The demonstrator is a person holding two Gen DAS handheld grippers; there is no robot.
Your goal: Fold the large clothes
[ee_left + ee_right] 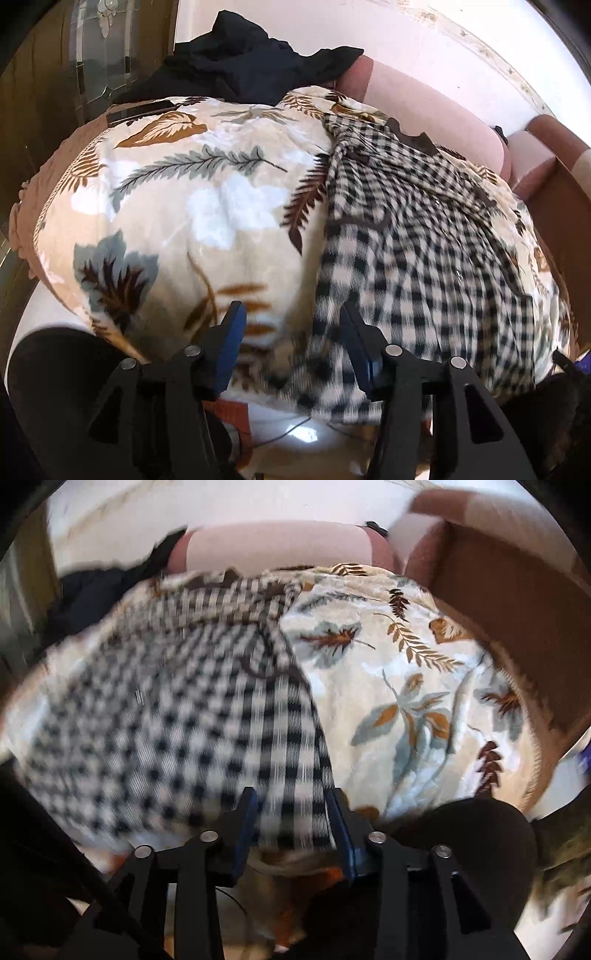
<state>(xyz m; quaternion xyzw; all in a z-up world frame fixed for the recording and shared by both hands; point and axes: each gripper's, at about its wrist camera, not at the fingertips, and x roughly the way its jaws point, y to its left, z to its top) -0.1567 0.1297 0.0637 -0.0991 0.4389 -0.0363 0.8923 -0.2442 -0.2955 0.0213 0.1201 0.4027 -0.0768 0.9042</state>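
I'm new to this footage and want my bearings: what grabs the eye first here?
A black-and-white checked garment lies spread on a leaf-patterned blanket covering the seat of a pink sofa. A dark garment is heaped at the blanket's far edge. Both the left gripper and the right gripper stand open at the checked garment's near hem.

both wrist views look steeply down, close over checked garment [413,240].
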